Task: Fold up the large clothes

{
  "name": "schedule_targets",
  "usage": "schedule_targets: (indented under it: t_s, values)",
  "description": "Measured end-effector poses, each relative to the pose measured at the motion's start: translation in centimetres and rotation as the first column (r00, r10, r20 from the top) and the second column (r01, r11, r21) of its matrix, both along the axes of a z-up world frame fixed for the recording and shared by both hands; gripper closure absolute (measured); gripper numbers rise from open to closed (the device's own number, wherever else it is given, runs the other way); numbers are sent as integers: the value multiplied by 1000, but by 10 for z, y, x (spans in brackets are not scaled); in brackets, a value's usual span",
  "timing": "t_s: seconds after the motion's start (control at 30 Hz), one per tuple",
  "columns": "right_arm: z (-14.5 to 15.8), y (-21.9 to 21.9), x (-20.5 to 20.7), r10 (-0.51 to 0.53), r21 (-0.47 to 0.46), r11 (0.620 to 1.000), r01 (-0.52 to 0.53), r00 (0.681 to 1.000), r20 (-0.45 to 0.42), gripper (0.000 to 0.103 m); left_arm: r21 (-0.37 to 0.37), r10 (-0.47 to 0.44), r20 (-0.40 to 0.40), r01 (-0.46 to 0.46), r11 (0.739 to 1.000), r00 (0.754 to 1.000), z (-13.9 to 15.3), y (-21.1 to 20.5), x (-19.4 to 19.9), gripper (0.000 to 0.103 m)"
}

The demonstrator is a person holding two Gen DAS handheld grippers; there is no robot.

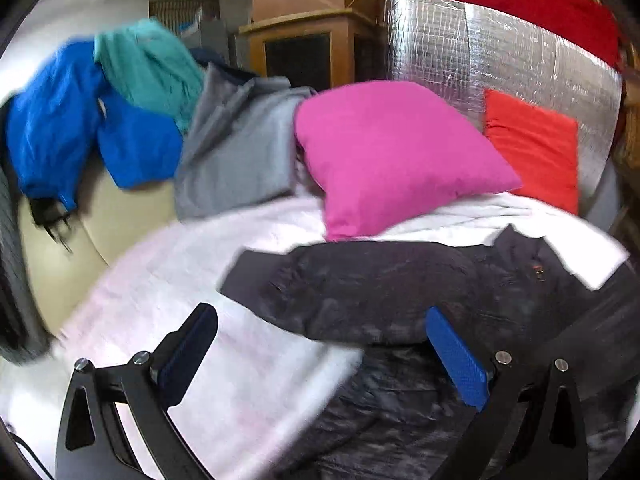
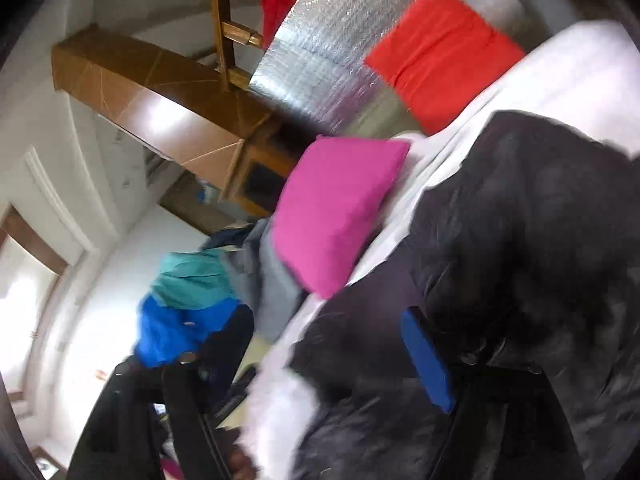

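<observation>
Left wrist view, left tongs (image 1: 320, 360) spread wide above dark jacket (image 1: 380, 292)

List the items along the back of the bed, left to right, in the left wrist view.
Blue jacket → teal garment → grey garment → pink pillow → orange-red pillow.

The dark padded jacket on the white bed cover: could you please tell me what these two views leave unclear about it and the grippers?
- Dark padded jacket: left wrist view, its near part runs off the bottom edge; motion blur hides seams.
- Right gripper: right wrist view, only one blue finger is clear; the other is lost in blur and dark shapes, so its grip is unreadable.
- Left gripper: open, apparently empty.
</observation>
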State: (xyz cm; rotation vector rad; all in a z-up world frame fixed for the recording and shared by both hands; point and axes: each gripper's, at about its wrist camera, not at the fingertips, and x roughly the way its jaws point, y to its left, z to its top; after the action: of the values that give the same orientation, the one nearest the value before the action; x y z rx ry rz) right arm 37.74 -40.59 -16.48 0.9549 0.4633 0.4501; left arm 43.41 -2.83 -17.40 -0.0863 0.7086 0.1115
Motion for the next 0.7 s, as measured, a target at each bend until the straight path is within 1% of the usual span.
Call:
schedule_targets:
  t_s: [0.07,0.1,0.13,0.17,0.23,0.27,0.3,0.33,0.37,0.4,0.43,0.47,0.5,0.57,0.6,0.63,0.67,0.7]
  values:
    - [6,-18,-20,-64,0,998,64,997,42,18,-91,-43,-26,41,995,999,-6,-4,0,0]
    - [8,-23,-43,-97,-17,995,98,994,55,17,-125,-79,-47,73,990,996,-10,-10,1,0]
    - [8,-32,-49,-136,-41,989,139,989,57,16,-155,-125,-77,112,982,989,-13,-17,3,0]
    - [4,-45,-64,-227,-108,967,229,973,27,16,-187,-180,-117,157,970,977,-19,-26,5,0]
    - [-10,-66,-78,-332,-195,927,321,943,-29,16,-239,-275,-169,231,943,947,-32,-50,6,0]
    - [-22,-80,-79,-401,-252,894,370,912,-83,16,-243,-303,-179,256,936,936,-36,-61,4,0]
    - [-28,-86,-76,-435,-282,876,390,893,-116,17,-242,-330,-184,283,928,926,-39,-72,2,0]
    - [-36,-96,-71,-462,-309,862,401,874,-152,19,-236,-363,-187,317,919,913,-41,-84,0,0]
    - [-48,-107,-64,-480,-320,857,404,852,-209,30,-220,-408,-186,367,904,894,-44,-102,-3,2]
    - [-57,-116,-56,-475,-306,866,396,842,-255,38,-209,-437,-181,400,893,881,-44,-115,-5,4]
    - [-65,-123,-50,-467,-292,875,387,834,-294,51,-194,-462,-178,430,882,869,-45,-127,-7,6]
    - [-69,-124,-47,-466,-289,877,384,825,-320,55,-176,-488,-178,460,870,854,-49,-142,-8,6]
    - [-79,-128,-40,-472,-295,876,381,802,-367,55,-163,-500,-181,476,865,847,-52,-153,-8,6]
    - [-91,-140,-37,-463,-290,883,369,781,-419,55,-129,-517,-191,501,856,834,-60,-174,-6,6]
    - [-100,-144,-43,-455,-279,889,364,775,-438,55,-106,-531,-200,520,847,824,-65,-187,-6,6]
    - [-108,-149,-39,-448,-271,893,360,770,-454,55,-85,-538,-207,533,842,817,-68,-196,-8,6]
    - [-111,-152,-39,-444,-266,895,357,765,-467,54,-41,-545,-229,552,833,806,-75,-209,-9,6]
    - [-112,-152,-38,-439,-264,898,353,763,-474,51,-9,-551,-251,567,824,796,-81,-217,-9,6]
